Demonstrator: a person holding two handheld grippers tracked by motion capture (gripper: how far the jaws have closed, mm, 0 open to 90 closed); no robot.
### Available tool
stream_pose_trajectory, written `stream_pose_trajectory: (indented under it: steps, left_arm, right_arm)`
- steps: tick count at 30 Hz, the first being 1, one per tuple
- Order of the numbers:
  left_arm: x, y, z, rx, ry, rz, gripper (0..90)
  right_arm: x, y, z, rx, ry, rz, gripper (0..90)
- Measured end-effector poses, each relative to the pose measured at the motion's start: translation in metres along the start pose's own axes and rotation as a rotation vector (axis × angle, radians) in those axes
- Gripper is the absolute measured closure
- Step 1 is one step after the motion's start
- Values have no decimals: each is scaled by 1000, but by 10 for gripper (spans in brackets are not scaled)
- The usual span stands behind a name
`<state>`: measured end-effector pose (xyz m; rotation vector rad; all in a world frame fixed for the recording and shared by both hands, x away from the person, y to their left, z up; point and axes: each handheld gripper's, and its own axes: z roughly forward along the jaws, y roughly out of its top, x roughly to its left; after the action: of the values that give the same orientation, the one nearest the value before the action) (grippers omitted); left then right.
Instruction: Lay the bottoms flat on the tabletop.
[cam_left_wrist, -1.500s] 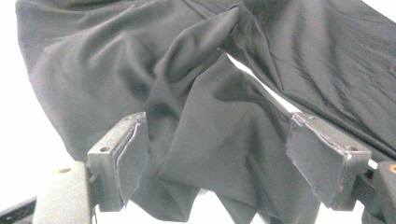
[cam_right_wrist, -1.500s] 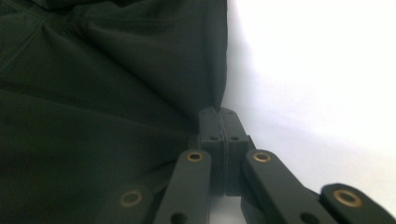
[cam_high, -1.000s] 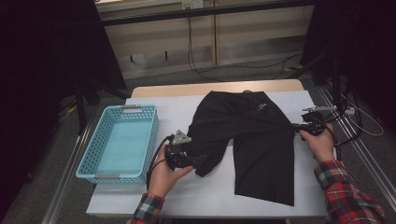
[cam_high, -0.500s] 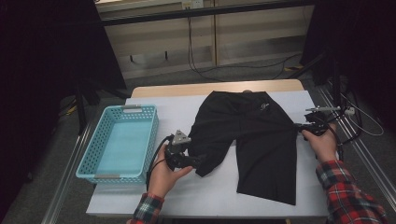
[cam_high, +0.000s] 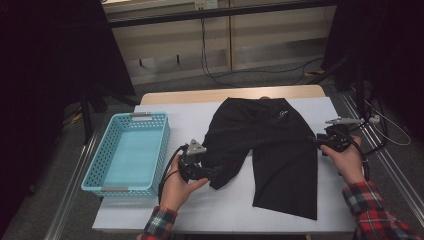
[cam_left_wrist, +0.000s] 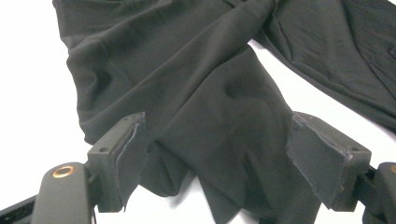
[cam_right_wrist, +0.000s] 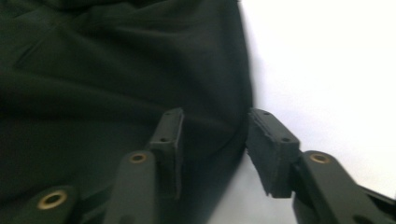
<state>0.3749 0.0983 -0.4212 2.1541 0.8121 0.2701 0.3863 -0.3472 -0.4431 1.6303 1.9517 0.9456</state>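
Black stretchy shorts (cam_high: 272, 150) lie spread mid-surface: my left tongs (cam_left_wrist: 224, 163) pinch a bunched leg hem, while my right tongs (cam_right_wrist: 212, 149) have just been opening, straddling the right edge ungripped, so any pull could crumple them.

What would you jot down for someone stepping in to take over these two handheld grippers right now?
Left gripper: jaws wide, the hem of one leg of the black shorts bunched between them; whether it's gripped is unclear.
Right gripper: jaws have just been opening, the shorts' side edge loose between them.
Shorts lie mostly flat on the white table; blue basket stands empty at the left.
Done: spreading.
Left, probably: folding, then into the basket.
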Motion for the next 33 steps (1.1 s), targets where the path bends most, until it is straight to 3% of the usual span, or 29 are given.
stream_pose_trajectory:
  steps: [4, 19, 21, 24, 29, 30, 31, 33]
  left_arm:
    - [-2, 1, 1, 0, -4, 3, 214]
    - [-7, 1, 0, 3, -24, 17, 214]
    - [-8, 1, 0, 1, -24, 21, 214]
    - [-8, 2, 0, -3, -25, 20, 214]
    - [-10, 2, -1, -1, -25, 25, 214]
    - [-11, 3, -1, -4, -28, 22, 214]
    - [-11, 3, -1, -4, -28, 22, 214]
    - [-12, 3, -1, -4, -26, 30, 214]
  right_arm:
    - [16, -16, -11, 29, 21, -40, 499]
    - [37, -53, -48, 54, 42, -61, 516]
    - [42, -63, -54, 82, 59, -62, 573]
    - [48, -69, -60, 85, 39, -92, 595]
    - [52, -74, -66, 96, 60, -89, 704]
    - [52, -75, -67, 101, 67, -77, 760]
    - [52, -75, -67, 101, 67, -77, 760]
    - [49, -76, -68, 105, 105, -61, 900]
